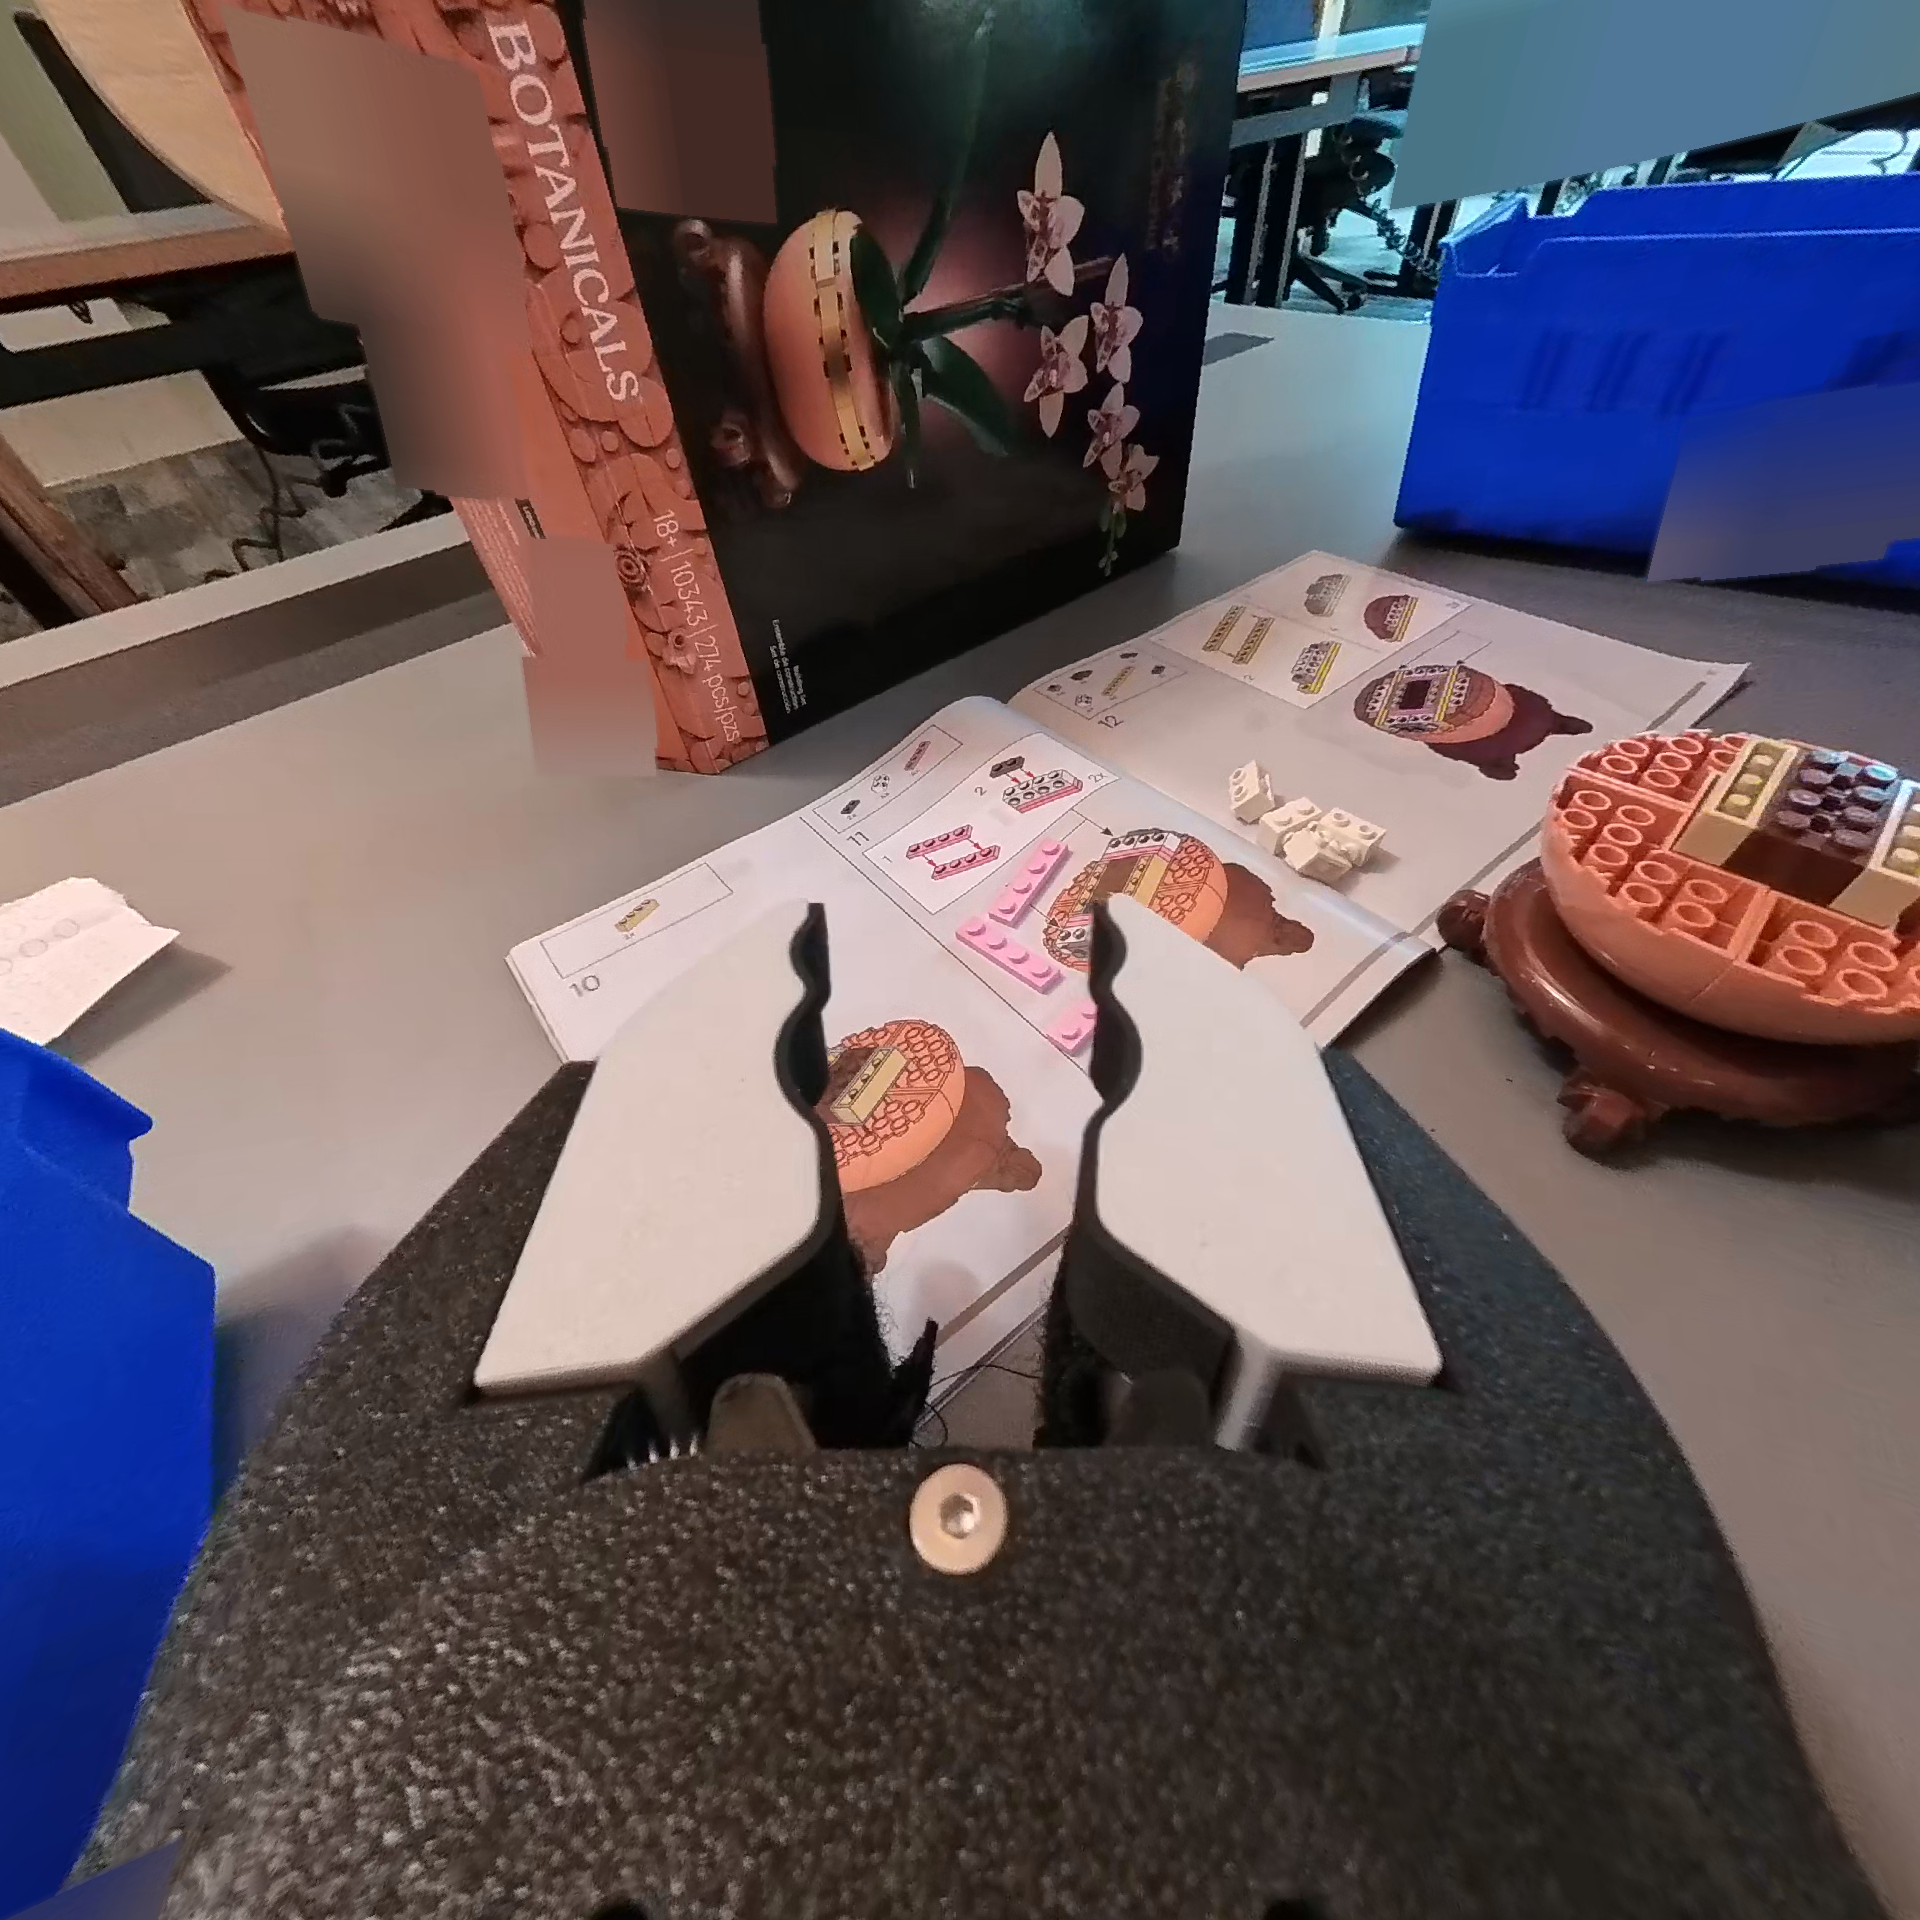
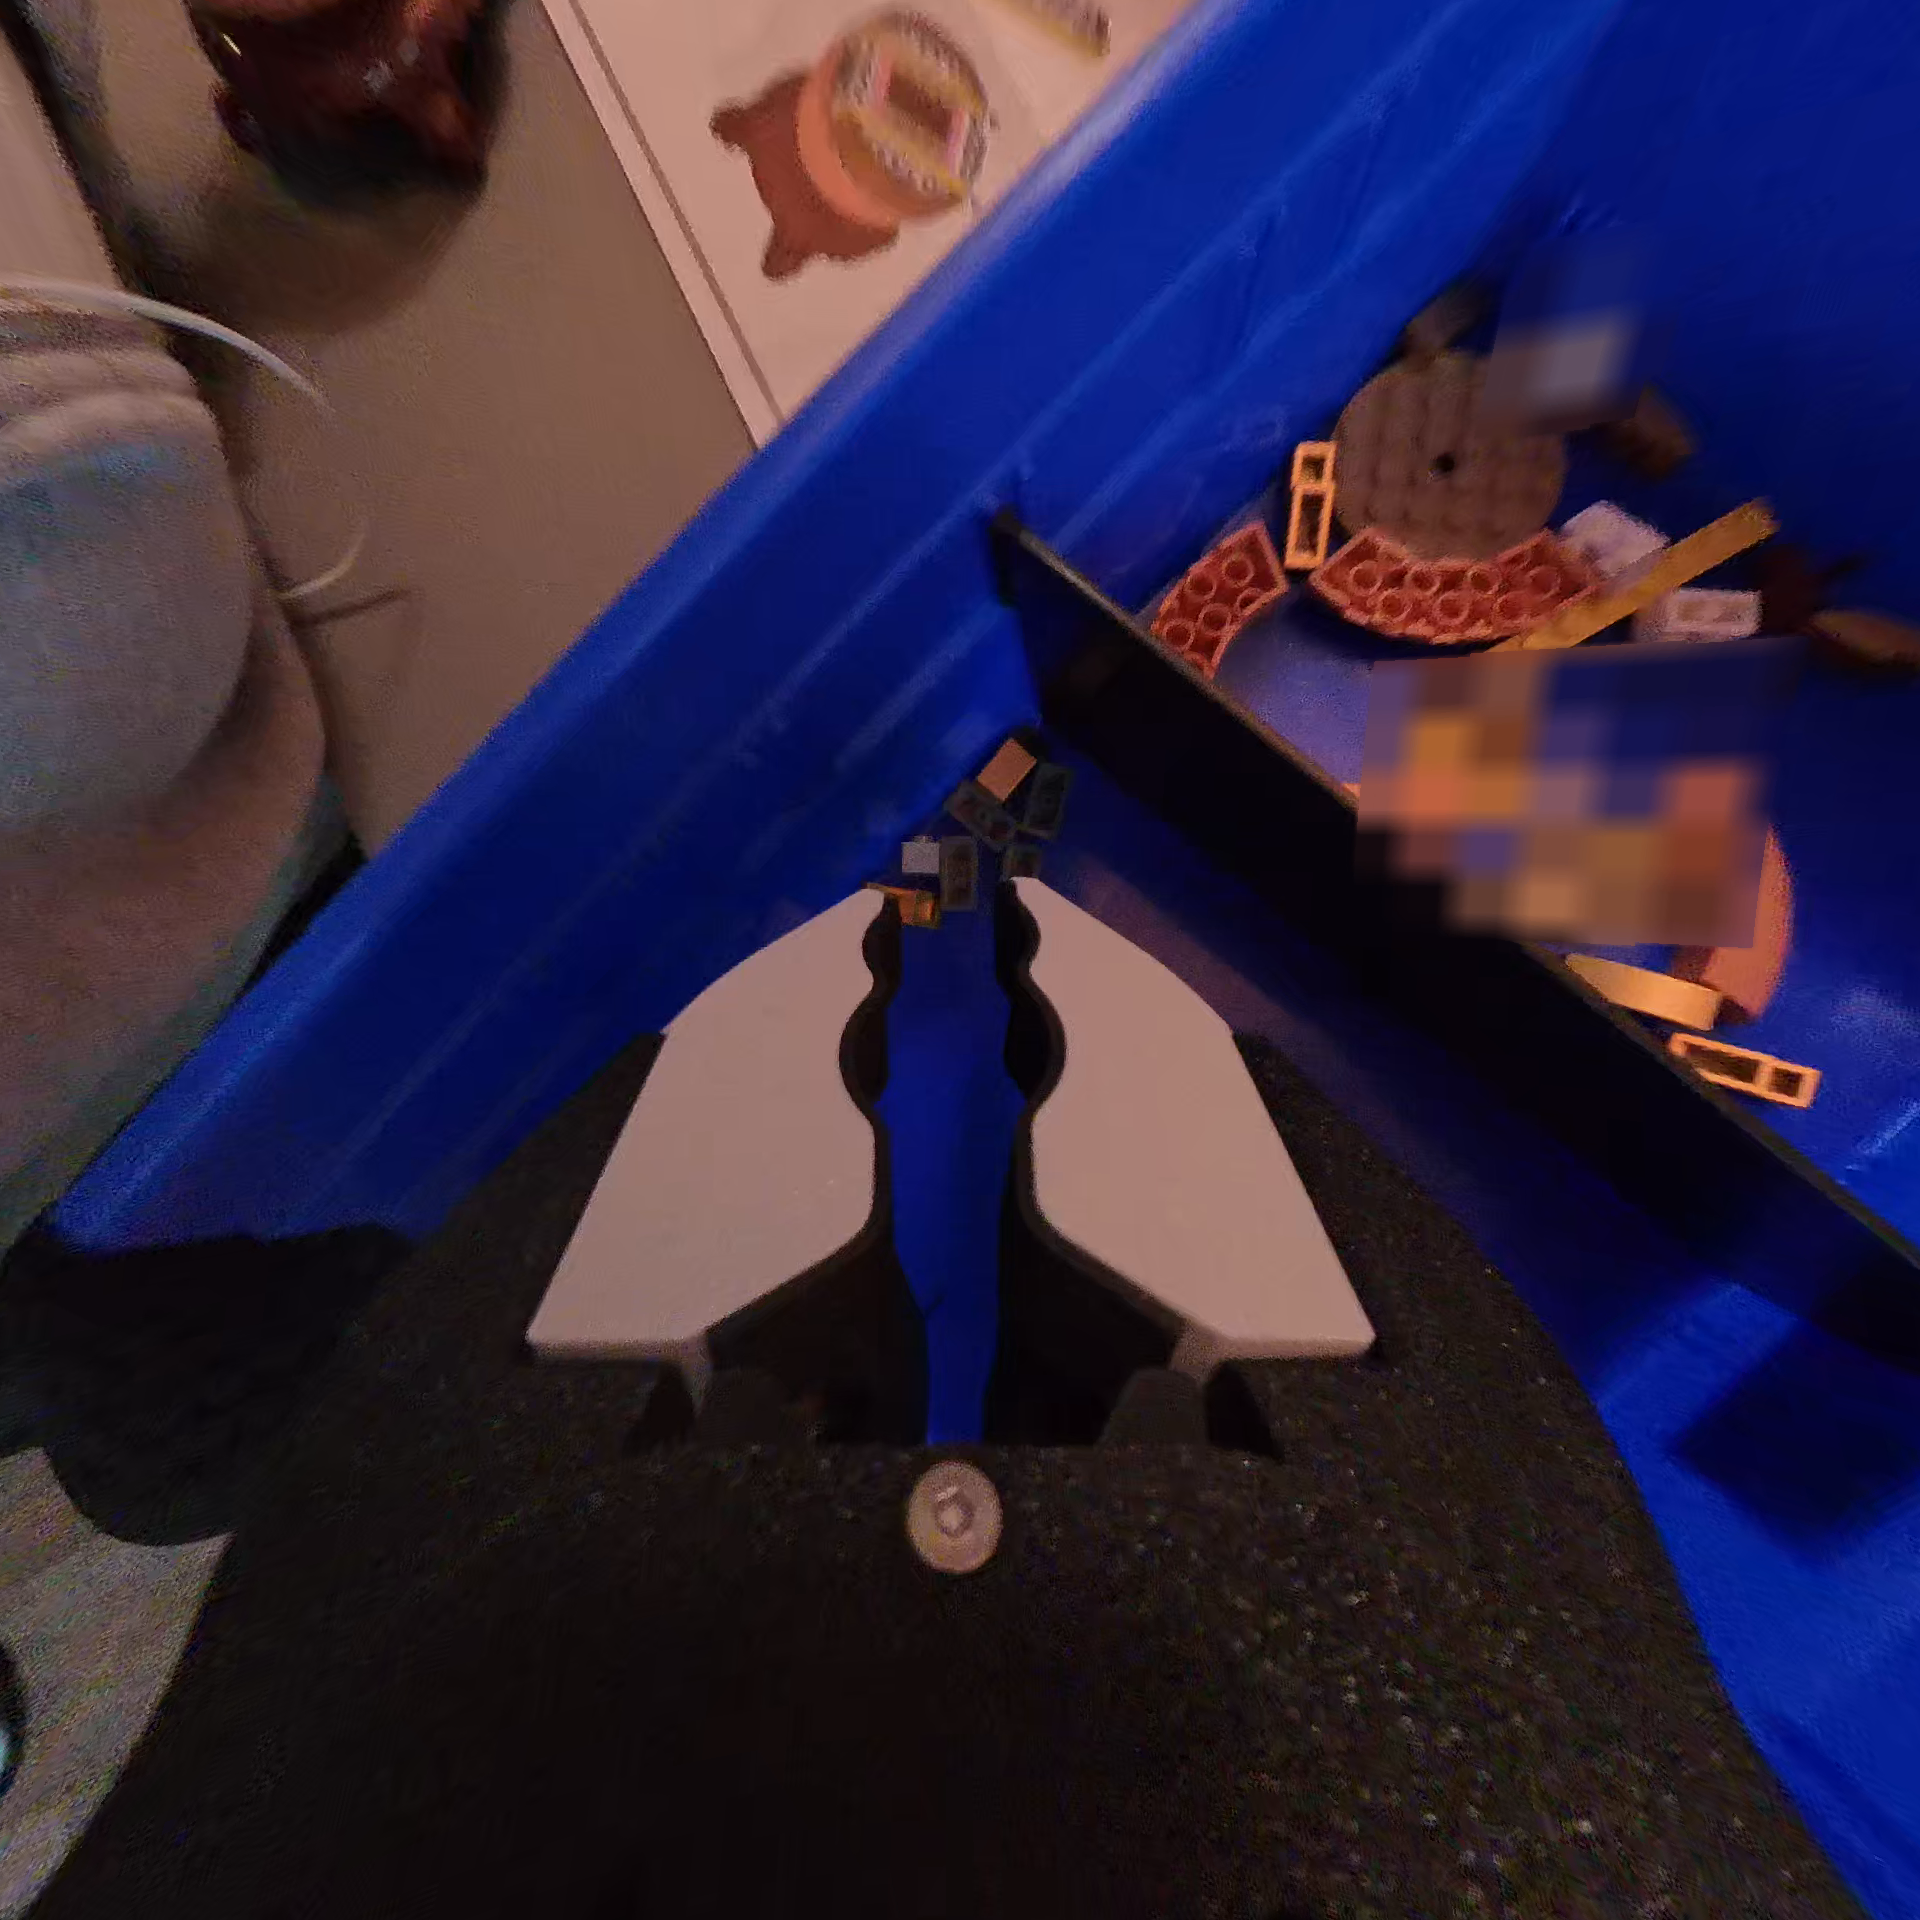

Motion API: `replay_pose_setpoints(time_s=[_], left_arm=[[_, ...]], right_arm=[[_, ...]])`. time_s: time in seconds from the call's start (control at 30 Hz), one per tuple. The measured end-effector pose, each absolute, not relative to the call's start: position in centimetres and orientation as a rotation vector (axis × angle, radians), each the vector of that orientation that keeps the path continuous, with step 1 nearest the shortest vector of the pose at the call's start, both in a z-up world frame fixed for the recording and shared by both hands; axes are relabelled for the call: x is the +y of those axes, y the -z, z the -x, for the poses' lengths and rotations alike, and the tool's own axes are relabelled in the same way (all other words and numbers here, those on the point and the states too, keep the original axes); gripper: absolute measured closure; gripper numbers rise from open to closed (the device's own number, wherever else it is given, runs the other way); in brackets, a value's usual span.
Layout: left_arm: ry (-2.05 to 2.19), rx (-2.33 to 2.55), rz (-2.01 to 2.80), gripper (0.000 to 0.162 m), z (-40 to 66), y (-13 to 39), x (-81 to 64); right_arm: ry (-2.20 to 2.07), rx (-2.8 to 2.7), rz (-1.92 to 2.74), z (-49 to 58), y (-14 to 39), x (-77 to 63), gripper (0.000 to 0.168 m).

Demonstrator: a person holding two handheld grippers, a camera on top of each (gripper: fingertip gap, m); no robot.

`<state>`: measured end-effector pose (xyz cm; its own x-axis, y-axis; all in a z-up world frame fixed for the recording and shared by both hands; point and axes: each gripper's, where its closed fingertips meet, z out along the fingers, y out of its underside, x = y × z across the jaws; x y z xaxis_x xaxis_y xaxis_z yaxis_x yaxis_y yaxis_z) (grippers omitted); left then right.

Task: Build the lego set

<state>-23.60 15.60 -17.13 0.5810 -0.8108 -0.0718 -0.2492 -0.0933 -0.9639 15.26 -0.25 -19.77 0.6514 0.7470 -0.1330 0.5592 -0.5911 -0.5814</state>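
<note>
Left gripper (image 1: 961, 925) gapes empty above three pink plates (image 1: 1013, 940) and four cream bricks (image 1: 1307, 828); right gripper (image 2: 948, 899) is parted, empty, in the blue bin (image 2: 727, 727).

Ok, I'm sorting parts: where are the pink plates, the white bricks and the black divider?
pink plates (image 1: 1023, 914), left wrist view, lower plate's studs
white bricks (image 1: 1311, 831), left wrist view, pile's middle
black divider (image 2: 1195, 717), right wrist view, top edge
</note>
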Motion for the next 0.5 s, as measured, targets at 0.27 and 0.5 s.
replay_pose_setpoints(time_s=[0.27, 0.5], left_arm=[[0.612, 0.887, 1.638, 0.115, 23.7, 17.0, 15.6], [0.623, 0.884, 1.65, 0.115, 23.7, 17.1, 15.7]], right_arm=[[-0.495, -0.947, 2.456, -15.5, 22.0, 0.7, 0.142], [-0.43, -0.962, 2.484, -15.7, 23.0, 1.0, 0.142]])
